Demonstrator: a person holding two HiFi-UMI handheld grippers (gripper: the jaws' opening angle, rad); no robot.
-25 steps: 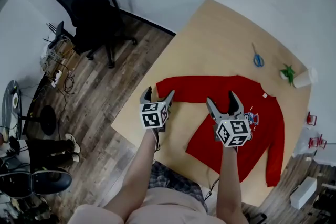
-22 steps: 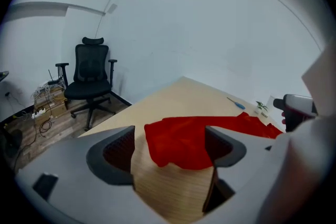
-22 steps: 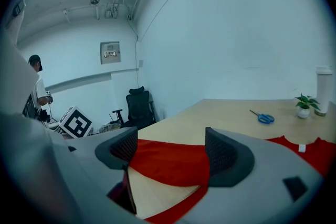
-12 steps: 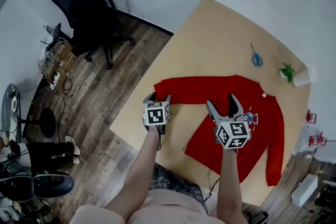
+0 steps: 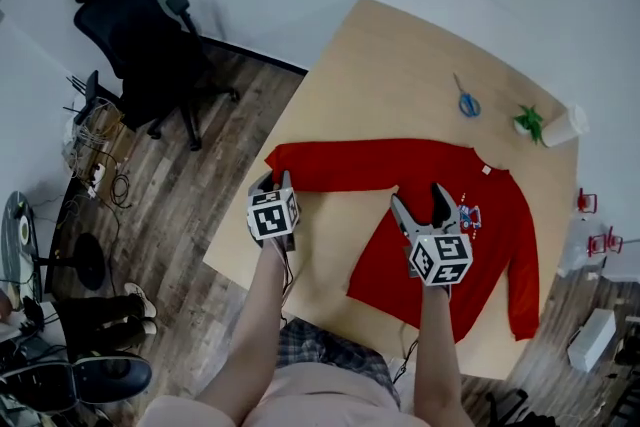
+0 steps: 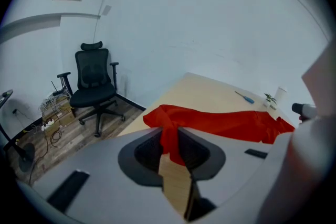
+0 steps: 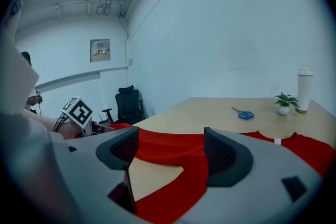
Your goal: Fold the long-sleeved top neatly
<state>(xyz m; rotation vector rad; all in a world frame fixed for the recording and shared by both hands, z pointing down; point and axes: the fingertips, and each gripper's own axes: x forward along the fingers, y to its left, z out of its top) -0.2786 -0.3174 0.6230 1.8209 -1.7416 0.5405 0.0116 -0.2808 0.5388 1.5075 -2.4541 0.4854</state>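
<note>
Right now my left gripper [image 6: 169, 147] is clenched on the long-sleeved top [image 5: 500, 235]. Its jaws have just been closing, and in the left gripper view a fold of red cloth is pinched between the two dark pads, with bare wood showing beneath it. What I have hold of is the cuff end of one sleeve [image 5: 340, 163]. From my grip that sleeve runs across the table [image 5: 400, 65] to the body of the garment.

The top lies spread on the light wooden table, collar toward the far side, with a small printed figure on the chest. The held sleeve stretches out to the table's left edge as the head view shows it. The other sleeve [image 5: 522, 285] lies straight down the right side of the body, toward the near edge.

My right gripper [image 7: 172, 149] is released, its jaws standing wide apart. It hangs just above the cloth where the held sleeve joins the body. Red fabric and a wedge of tabletop show between its pads, and neither pad presses on anything.

Well apart from the top, on the far part of the table, lie blue-handled scissors [image 5: 465, 102]. A small potted plant [image 5: 527, 123] stands just beside a white cup [image 5: 560, 127] near the right edge. A black office chair [image 5: 140, 45] stands on the wood floor off to the left.
</note>
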